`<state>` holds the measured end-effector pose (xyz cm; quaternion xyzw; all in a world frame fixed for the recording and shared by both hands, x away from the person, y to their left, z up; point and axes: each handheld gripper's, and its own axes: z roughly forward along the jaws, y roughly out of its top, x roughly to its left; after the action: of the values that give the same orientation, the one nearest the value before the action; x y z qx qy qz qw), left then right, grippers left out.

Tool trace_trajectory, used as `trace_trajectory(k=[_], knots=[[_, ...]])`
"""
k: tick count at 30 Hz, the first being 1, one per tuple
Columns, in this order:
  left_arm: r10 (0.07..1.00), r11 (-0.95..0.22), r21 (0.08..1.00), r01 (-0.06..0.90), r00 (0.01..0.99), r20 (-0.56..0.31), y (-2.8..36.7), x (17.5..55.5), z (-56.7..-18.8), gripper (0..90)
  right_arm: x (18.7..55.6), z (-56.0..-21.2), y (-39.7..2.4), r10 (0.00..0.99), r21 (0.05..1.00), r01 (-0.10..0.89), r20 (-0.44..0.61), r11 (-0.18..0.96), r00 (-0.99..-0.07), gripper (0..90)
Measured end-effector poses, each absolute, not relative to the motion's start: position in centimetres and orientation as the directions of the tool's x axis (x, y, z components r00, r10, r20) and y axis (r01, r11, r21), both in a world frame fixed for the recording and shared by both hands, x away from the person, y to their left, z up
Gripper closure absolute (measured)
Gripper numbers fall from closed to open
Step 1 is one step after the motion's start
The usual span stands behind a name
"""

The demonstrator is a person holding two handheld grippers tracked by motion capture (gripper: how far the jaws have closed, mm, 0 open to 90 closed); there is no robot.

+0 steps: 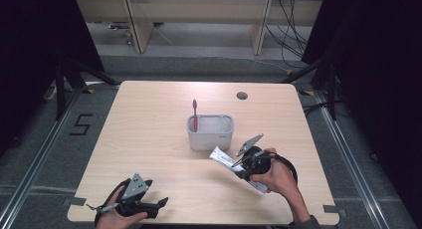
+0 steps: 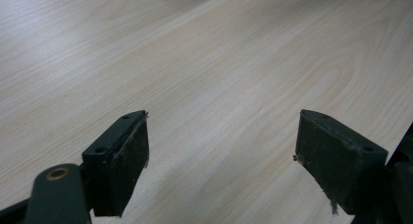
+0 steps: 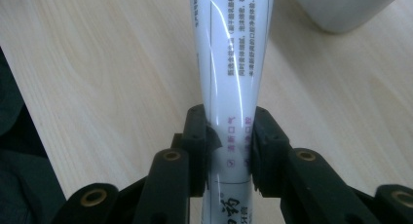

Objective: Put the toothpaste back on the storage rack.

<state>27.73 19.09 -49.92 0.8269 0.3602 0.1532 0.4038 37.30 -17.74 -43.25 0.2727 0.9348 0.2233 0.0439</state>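
While the right gripper [image 1: 239,165] clamps a white tube [image 1: 225,160] across its middle, the pick-up step looks done and the carry is in hand. In the right gripper view both black pads press the tube [image 3: 233,83] from either side, and the printed body runs on past the jaws toward a grey cup [image 3: 341,7]. From the high view the tube sits at about five o'clock of the table [image 1: 149,134] centre, tilted, its far end pointing to ten o'clock and just short of the cup's [image 1: 210,132] near right corner. Whether the tube's low end touches the wood I cannot tell.

A red brush [image 1: 195,114] already stands upright in the cup's left compartment, so the right compartment is the likely goal, though that is a guess. The next move, as I judge it, calls for lifting the tube above the rim, turning it more upright, and easing it in from five o'clock without knocking the cup.

At seven o'clock the left gripper [image 1: 130,201] rests near the table edge. Its jaws stand wide apart in the left gripper view, with bare wood [image 2: 209,63] between them.
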Motion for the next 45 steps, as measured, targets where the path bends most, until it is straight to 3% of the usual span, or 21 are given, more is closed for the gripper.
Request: trace_trajectory(k=[9,22,27,45], knots=[[0.727,-0.39,0.787,0.478,0.684,-0.055,19.0,27.7,-50.0,19.2,36.8,-41.6,-17.9,0.55,0.559,0.493,0.077,0.667,-0.831,72.2],[0.723,-0.399,0.783,0.476,0.689,-0.05,19.2,27.8,-49.9,19.3,36.9,-39.7,-18.7,0.537,0.708,0.419,0.066,0.569,-0.841,72.3],[0.725,-0.405,0.777,0.481,0.687,-0.047,19.3,27.8,-49.9,19.2,37.2,-38.9,-19.4,0.562,0.733,0.446,0.104,0.515,-0.82,72.3],[0.736,-0.372,0.788,0.491,0.673,-0.072,19.1,27.7,-50.0,19.2,39.8,-36.8,-19.1,0.592,0.866,0.39,0.144,0.312,-0.793,72.3]])
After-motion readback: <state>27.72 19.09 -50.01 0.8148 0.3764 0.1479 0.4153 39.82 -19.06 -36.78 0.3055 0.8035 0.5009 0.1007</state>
